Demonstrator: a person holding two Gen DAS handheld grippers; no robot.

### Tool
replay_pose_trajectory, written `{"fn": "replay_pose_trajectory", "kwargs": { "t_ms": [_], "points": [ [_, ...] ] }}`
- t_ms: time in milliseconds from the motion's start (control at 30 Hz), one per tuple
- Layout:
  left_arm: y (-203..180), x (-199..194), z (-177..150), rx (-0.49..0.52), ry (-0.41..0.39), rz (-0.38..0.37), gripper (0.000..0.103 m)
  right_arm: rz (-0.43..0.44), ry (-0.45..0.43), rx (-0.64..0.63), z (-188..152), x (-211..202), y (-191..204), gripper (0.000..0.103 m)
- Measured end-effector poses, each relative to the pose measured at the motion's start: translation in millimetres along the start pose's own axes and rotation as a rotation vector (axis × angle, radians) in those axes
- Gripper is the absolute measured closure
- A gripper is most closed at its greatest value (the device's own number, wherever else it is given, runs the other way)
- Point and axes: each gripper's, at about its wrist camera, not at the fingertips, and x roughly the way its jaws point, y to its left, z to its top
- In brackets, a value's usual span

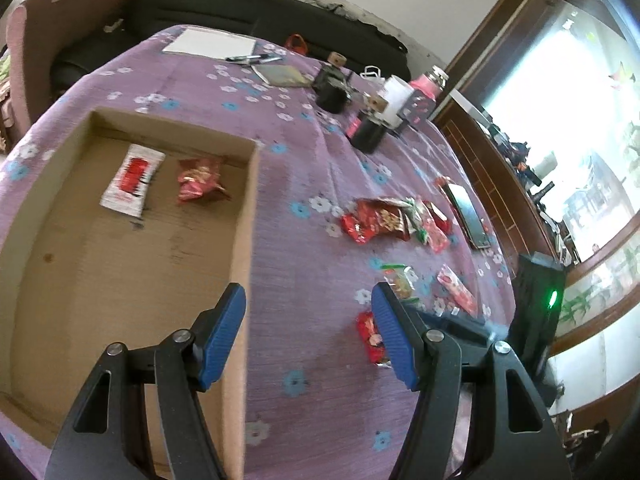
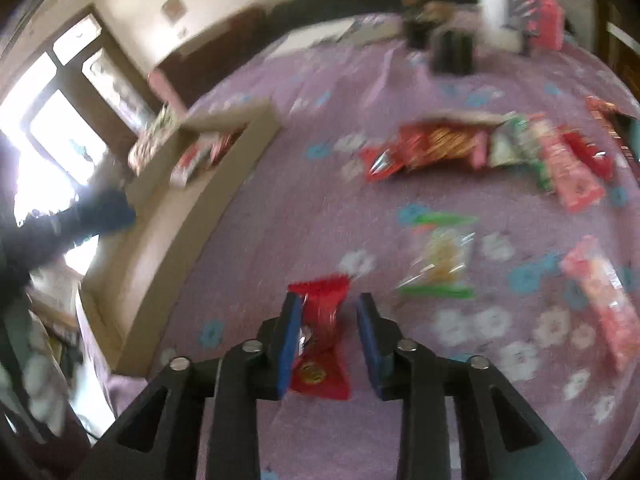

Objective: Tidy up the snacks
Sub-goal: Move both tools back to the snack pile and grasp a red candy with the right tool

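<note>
A shallow cardboard box lies on the purple flowered cloth at the left and holds a white-and-red packet and a crumpled red snack bag. My left gripper is open and empty over the box's right wall. A pile of red snack packets lies to the right. In the blurred right wrist view, my right gripper is open around a small red packet lying on the cloth; its left pad touches the packet. The box is to its left. The same red packet shows in the left wrist view.
A green-edged packet and a pink packet lie right of my right gripper. A phone, dark jars, a white cup, a pink bottle, and a notepad sit farther back.
</note>
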Motion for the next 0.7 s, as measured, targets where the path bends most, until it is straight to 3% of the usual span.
{"fn": "replay_pose_trajectory", "kwargs": {
  "t_ms": [67,267,433,600,633,700],
  "points": [
    [-3,3,-2,-0.001,0.010,-0.004,0.038,-0.009,-0.039,0.046,12,-7,-13,0.064],
    [-2,2,-12,-0.007,0.025,0.008,0.038,-0.044,-0.112,0.164,54,2,-46,0.063],
    [3,-4,-16,-0.020,0.021,0.010,0.038,-0.042,-0.078,0.142,72,33,-38,0.063],
    [3,-4,-18,-0.024,0.025,0.005,0.038,-0.138,-0.049,0.058,81,63,-18,0.063],
    [3,-3,-19,-0.022,0.028,0.004,0.038,-0.159,-0.060,0.041,82,65,-15,0.064],
    [1,-2,-20,-0.017,0.036,0.000,0.038,-0.191,-0.057,0.017,81,65,-11,0.080]
  ]
}}
